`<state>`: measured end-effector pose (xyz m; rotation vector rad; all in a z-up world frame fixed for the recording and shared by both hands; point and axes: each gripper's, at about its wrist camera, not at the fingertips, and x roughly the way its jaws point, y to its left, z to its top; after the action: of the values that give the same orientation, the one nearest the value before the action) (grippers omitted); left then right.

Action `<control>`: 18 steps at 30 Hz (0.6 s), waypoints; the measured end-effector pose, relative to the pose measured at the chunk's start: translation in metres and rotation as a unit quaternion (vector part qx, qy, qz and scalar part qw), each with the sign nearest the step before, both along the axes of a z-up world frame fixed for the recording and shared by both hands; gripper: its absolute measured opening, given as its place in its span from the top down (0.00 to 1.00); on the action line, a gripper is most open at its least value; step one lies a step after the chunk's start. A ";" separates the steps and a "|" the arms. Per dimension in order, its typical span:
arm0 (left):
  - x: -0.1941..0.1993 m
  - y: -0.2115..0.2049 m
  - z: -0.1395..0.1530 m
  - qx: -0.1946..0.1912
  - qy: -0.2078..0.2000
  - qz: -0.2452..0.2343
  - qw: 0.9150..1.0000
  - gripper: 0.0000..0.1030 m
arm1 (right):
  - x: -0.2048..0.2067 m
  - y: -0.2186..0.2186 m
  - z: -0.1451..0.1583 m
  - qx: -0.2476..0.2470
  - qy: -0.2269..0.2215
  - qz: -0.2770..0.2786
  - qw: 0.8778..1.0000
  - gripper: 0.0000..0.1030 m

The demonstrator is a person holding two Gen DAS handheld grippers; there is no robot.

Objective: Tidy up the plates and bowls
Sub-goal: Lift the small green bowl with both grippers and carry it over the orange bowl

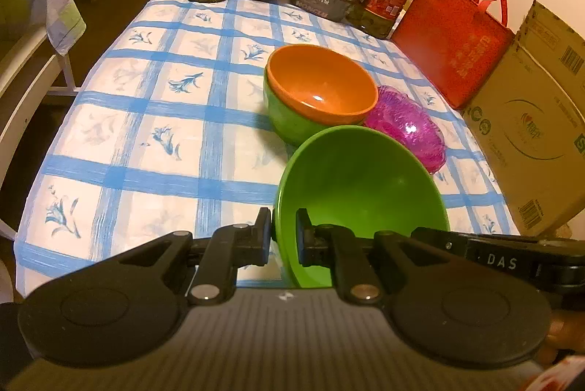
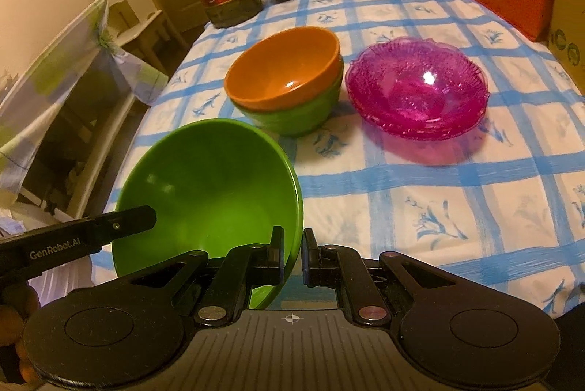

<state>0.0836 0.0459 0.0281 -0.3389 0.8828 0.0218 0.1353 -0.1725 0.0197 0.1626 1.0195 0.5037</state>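
A tilted green bowl (image 1: 360,182) is pinched at opposite rims by the left gripper (image 1: 283,237) and right gripper (image 2: 292,257), above the tablecloth (image 1: 146,135).

"DAS", "GenRobot.AI" on tongs (image 1: 283,237)

Green bowl (image 2: 212,186), orange bowl (image 2: 285,67), blue-checked tablecloth (image 2: 457,179).

Glossy smooth plastic green bowl (image 2: 208,186); ribbed translucent pink dishes (image 2: 416,87); matt checked tablecloth (image 2: 457,193)
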 end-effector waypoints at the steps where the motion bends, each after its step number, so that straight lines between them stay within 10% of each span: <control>1: 0.002 -0.001 0.001 0.001 -0.001 -0.001 1.000 0.89 | 0.001 0.000 0.002 0.000 -0.002 -0.001 1.000 0.92; 18: 0.044 -0.009 0.029 0.006 -0.025 -0.017 1.000 0.89 | 0.039 -0.011 0.035 0.011 -0.028 -0.016 0.999 0.92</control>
<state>0.1271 0.0367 0.0573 -0.3115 0.8382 -0.0118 0.1747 -0.1832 0.0550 0.1835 0.9548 0.4874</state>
